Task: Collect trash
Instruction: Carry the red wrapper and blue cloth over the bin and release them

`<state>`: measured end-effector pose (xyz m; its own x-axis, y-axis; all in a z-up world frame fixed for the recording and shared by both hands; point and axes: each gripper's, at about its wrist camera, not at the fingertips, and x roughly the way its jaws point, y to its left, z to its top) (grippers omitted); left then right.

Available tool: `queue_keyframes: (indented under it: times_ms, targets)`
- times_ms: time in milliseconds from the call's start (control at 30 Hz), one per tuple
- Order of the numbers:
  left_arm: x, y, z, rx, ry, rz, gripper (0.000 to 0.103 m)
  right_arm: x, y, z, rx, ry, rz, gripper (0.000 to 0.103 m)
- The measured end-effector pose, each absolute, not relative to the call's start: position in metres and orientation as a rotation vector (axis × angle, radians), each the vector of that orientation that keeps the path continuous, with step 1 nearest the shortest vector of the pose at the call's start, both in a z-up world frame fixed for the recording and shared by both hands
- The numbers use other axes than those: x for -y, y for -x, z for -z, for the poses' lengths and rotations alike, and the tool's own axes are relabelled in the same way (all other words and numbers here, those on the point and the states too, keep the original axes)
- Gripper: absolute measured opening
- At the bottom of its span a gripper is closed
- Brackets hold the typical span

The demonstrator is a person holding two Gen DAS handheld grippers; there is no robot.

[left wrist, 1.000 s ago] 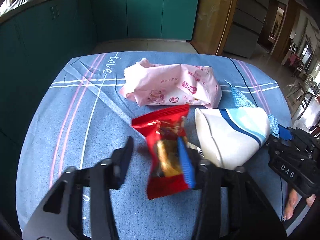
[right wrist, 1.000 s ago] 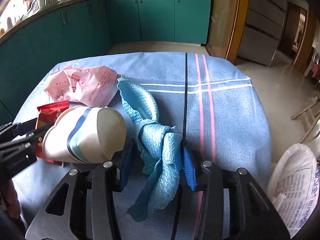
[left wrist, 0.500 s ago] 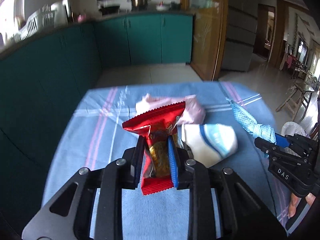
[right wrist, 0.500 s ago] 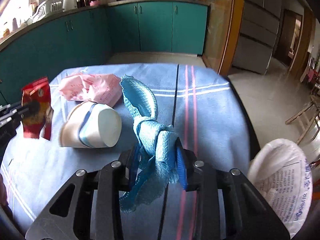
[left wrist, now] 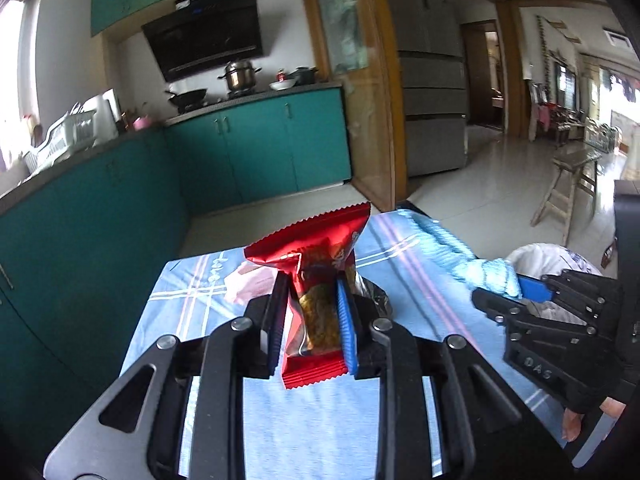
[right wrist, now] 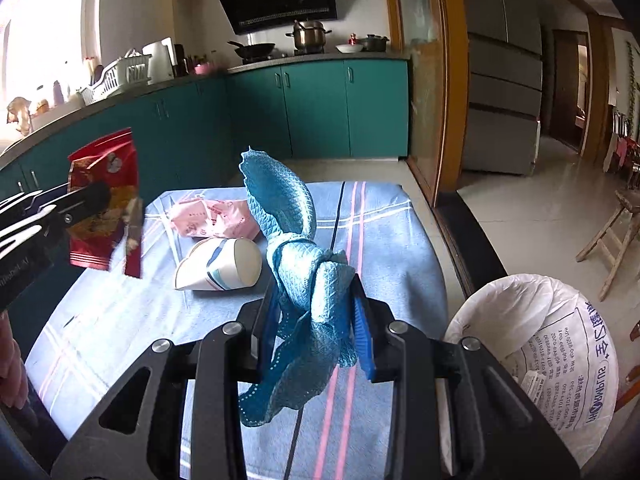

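My left gripper (left wrist: pixel 312 320) is shut on a red snack wrapper (left wrist: pixel 316 256) and holds it well above the table; the wrapper also shows in the right wrist view (right wrist: pixel 104 204). My right gripper (right wrist: pixel 316 320) is shut on a knotted blue cloth (right wrist: pixel 296 248), lifted off the table; the cloth also shows in the left wrist view (left wrist: pixel 460 256). A crushed white paper cup (right wrist: pixel 220 264) with blue stripes and a pink plastic wrapper (right wrist: pixel 212 220) lie on the blue striped tablecloth (right wrist: pixel 380 240).
A white sack (right wrist: pixel 532 336) stands open on the floor right of the table. Teal kitchen cabinets (right wrist: pixel 320 108) run behind and to the left. A wooden stool (right wrist: pixel 616 232) stands at the far right.
Both grippers have risen from the table. The left one closed on the red wrapper and lifted it. The right one lifted the blue cloth clear of the cup.
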<state>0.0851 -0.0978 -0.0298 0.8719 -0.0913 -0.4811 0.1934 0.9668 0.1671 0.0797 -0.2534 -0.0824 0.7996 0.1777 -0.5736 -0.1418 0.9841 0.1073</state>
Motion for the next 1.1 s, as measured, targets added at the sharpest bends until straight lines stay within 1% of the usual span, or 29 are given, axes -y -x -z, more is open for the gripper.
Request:
queue_keyframes:
  times_ms: [267,467,633,700,800,967,1000,1067,1100]
  targets:
    - [0.131,-0.071,0.039,-0.479,-0.254,0.191,0.025,0.269,-0.069,0.082,-0.616,-0.060,-0.167,0.034]
    - [0.147,-0.077,0.044,-0.505,-0.211,0.277,0.025,0.300,-0.053,0.072,-0.574,-0.096,-0.111,0.034]
    - [0.171,-0.089,0.057,-0.608,-0.115,0.465,0.025,0.352,-0.037,0.068,-0.551,-0.136,0.039,0.034]
    - [0.188,-0.093,0.066,-0.636,-0.116,0.514,0.025,0.377,-0.029,0.068,-0.547,-0.115,0.149,0.034]
    - [0.222,-0.102,0.080,-0.677,-0.137,0.564,0.025,0.403,-0.022,0.074,-0.572,-0.090,0.256,0.034]
    - [0.280,-0.124,0.104,-0.814,-0.062,0.708,0.025,0.449,-0.015,0.089,-0.642,-0.161,0.372,0.034]
    - [0.292,-0.125,0.109,-0.827,-0.070,0.728,0.026,0.456,-0.014,0.091,-0.651,-0.172,0.385,0.034]
    - [0.310,-0.123,0.118,-0.844,-0.095,0.750,0.033,0.464,-0.013,0.094,-0.662,-0.188,0.398,0.034]
    - [0.317,-0.120,0.123,-0.852,-0.111,0.751,0.045,0.466,-0.014,0.095,-0.672,-0.191,0.396,0.034]
